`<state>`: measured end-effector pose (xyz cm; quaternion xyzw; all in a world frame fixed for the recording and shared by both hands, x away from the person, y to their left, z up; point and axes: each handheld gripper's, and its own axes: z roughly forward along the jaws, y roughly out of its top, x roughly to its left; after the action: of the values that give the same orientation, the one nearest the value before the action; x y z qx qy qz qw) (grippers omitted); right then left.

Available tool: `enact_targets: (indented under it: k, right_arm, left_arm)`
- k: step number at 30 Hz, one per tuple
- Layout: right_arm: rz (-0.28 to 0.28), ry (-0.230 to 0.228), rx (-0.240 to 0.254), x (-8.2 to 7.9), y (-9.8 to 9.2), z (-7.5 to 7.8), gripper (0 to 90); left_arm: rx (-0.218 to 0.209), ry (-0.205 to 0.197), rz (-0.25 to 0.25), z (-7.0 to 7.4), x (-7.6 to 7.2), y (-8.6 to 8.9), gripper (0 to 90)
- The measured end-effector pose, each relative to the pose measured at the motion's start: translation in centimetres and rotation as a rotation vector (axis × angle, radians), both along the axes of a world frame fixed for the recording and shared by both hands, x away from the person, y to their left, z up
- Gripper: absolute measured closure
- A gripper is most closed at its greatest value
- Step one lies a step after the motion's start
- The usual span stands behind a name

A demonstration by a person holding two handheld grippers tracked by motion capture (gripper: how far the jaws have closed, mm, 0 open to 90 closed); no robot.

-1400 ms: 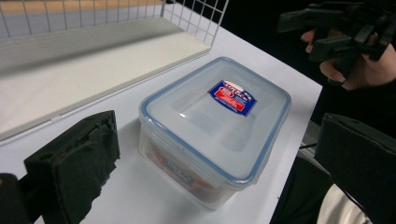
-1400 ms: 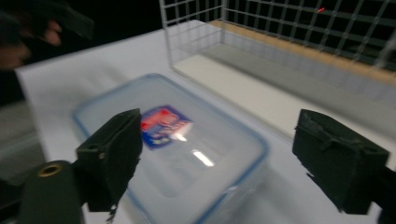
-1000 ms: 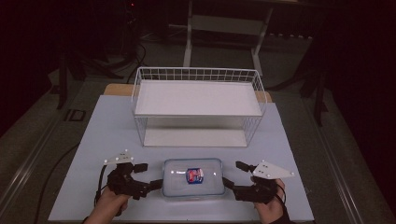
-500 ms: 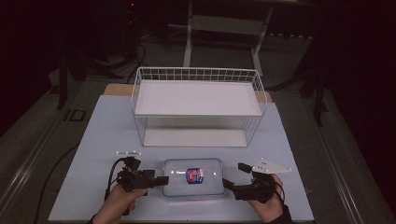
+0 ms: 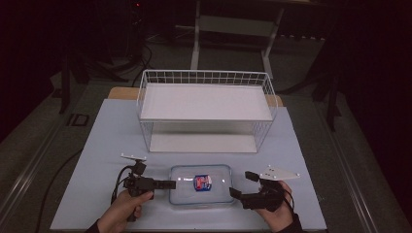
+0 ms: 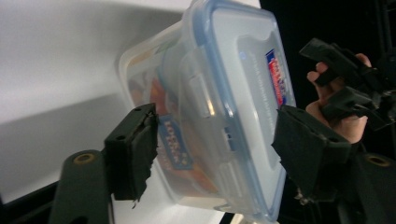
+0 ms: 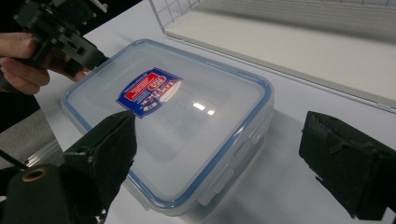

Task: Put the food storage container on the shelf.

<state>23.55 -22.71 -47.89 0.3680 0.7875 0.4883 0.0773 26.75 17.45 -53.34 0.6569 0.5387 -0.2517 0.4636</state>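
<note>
A lidded plastic container point(image 5: 201, 184) is flanked by two grippers on the table point(image 5: 97, 145).

The container lies in front of the white wire rack point(image 5: 206, 109). The left gripper point(image 6: 210, 158) is spread wide around its end, unclenched; the right gripper point(image 7: 219, 154) is likewise held agape beside its opposite end, nothing grasped.

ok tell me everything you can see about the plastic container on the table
The container is a clear, rounded-rectangular plastic box with a blue-rimmed lid, shut, side clips down as far as shows. A blue and red label sits on the lid; orange contents show faintly through the wall. It lies flat on the pale table, in front of the white wire rack. The open left gripper straddles one short end, the open right gripper flanks the other; contact is unclear.
</note>
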Motion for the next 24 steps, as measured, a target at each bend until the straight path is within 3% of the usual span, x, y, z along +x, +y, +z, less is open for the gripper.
enact_targets:
  k: [4,7,15,21,24]
  right_arm:
    - [0.004,0.004,0.004,0.0,0.0,0.0,12.9]
    - [-0.004,0.007,0.021,0.1,-0.3,-0.1,15.8]
    - [-0.001,0.14,0.106,0.7,-1.0,-0.8,20.9]
    - [0.002,0.194,0.116,1.1,-1.0,-1.3,23.5]
    - [0.018,0.232,0.117,1.1,-0.8,-1.6,31.4]
  left_arm:
    - [-0.002,0.011,-0.029,-0.2,-0.1,-0.3,37.2]
    - [-0.008,-0.003,-0.035,-0.1,-0.3,0.0,44.9]
    - [-0.017,-0.036,-0.042,0.2,-1.0,0.1,50.4]
    - [0.002,-0.095,-0.077,1.0,-1.9,0.1,55.1]
    - [0.007,-0.123,-0.098,1.2,-2.2,0.2,56.2]
